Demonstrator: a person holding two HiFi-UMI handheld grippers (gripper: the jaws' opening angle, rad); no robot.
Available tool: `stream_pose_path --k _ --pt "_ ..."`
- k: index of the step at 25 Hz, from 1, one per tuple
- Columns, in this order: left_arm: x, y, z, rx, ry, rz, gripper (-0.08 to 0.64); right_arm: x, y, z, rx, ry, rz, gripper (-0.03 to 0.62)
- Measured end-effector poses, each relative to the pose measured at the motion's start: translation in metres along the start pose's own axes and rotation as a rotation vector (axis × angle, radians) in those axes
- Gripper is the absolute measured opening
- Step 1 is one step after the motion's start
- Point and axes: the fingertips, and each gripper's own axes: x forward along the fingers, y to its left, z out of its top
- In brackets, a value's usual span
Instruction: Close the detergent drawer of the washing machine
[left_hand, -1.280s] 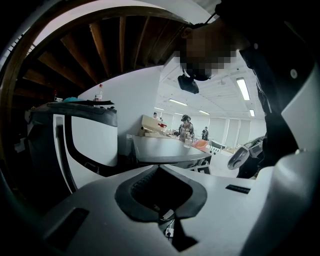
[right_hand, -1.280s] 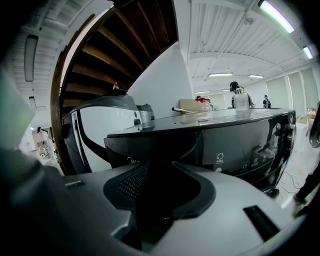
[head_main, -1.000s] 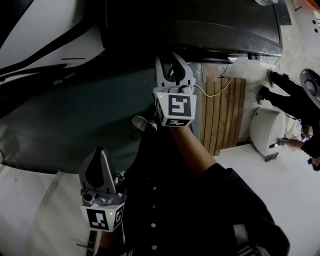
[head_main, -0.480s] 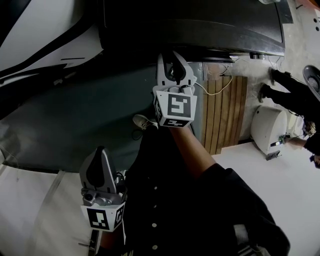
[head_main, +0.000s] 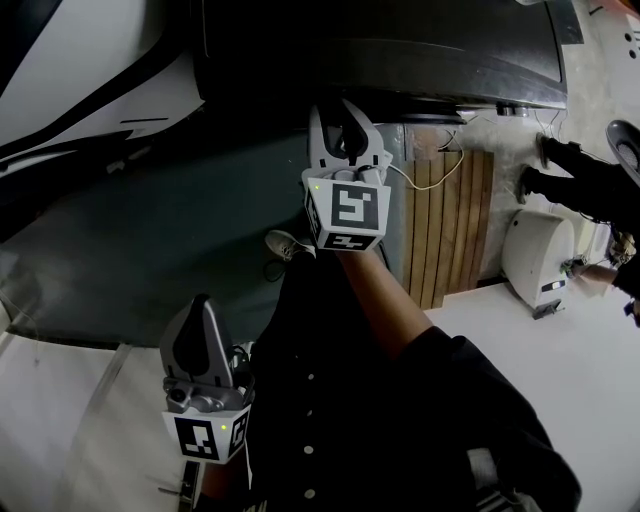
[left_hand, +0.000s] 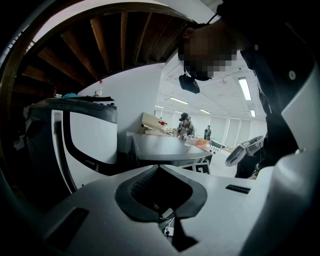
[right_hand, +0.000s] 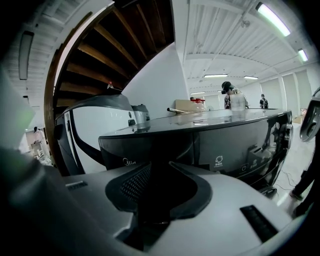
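Partly apart and just now widening, the right gripper (head_main: 340, 118) grips nothing, its jaws right at the dark detergent drawer (right_hand: 150, 147), which looks flush in the washing machine (head_main: 400, 50) front. Lower down, the left gripper (head_main: 198, 305) hangs closed and empty.

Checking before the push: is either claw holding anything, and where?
Left claw: shut, empty. Right claw: jaws, just opening, apart at the washing machine front, nothing visibly between them.

Black washing machine (head_main: 380, 50), brown slatted wooden panel (head_main: 450, 225), white floor (head_main: 560, 370).
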Motion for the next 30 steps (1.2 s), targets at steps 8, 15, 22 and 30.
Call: stream_pose_path --k 8,15,22,30 --pt "0.0 0.003 0.007 0.002 -0.019 0.003 0.014 0.002 0.002 -0.001 -0.023 0.025 0.008 0.132" --pt "-0.002 0.006 0.033 0.012 -0.076 0.009 0.014 -0.025 -0.012 0.022 -0.03 0.011 0.051 0.122" --pt "0.0 0.012 0.055 0.011 -0.103 0.03 0.014 -0.065 -0.023 0.069 -0.063 -0.031 0.051 0.043" --pt "0.001 0.02 0.084 0.031 -0.156 0.034 0.014 -0.112 -0.03 0.126 -0.081 -0.076 0.132 0.039"
